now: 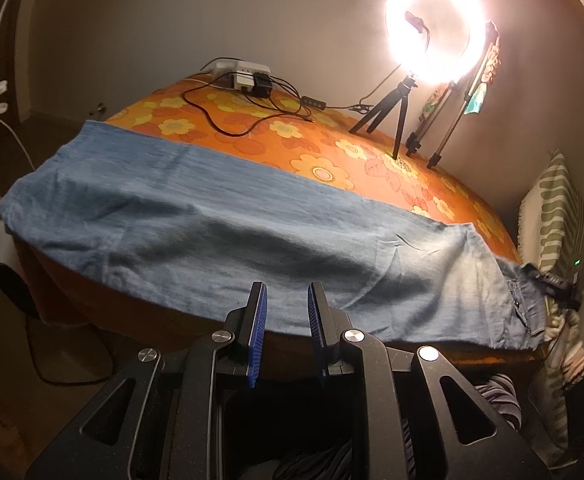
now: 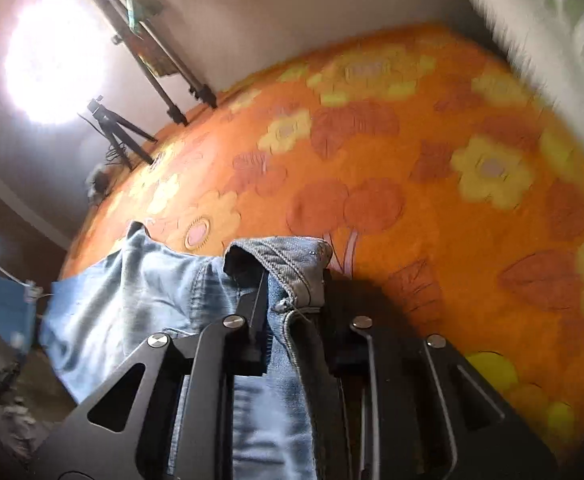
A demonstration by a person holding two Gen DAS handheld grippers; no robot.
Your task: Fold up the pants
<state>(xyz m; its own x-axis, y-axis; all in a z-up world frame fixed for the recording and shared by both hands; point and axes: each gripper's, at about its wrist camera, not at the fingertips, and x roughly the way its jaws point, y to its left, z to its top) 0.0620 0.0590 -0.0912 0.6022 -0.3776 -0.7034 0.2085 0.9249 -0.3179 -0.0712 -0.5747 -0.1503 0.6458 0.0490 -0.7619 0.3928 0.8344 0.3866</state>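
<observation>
Two grippers here, and only one of them has a grip on anything. In the right wrist view, the right gripper (image 2: pixel 292 292) is clamped on the waistband end of the pants (image 2: pixel 132 292), with the denim bunched up between its black fingers (image 2: pixel 254 300) and a seam running right through the gap. The left gripper (image 1: pixel 286 312) sits just off the near edge of the table, blue pads (image 1: pixel 258 320) standing a little apart with nothing pinched between them; the cloth edge is just beyond the tips.

Moving outward, the pants lie flat and stretched left to right along the near side of the orange flowered tablecloth (image 1: pixel 332 152), one end hanging a bit over the left corner. Far back there's a ring light (image 1: pixel 436 28) on a small tripod (image 1: pixel 388 108), and a power strip (image 1: pixel 242 70) with cables.

What could go wrong, I reckon: the right grip looks like it's on a thick lump of waistband, so it might slip or catch only one layer when lifted. If the left one grabs too shallow at the edge, the fold goes crooked. Dragging could also pull the tablecloth along.
</observation>
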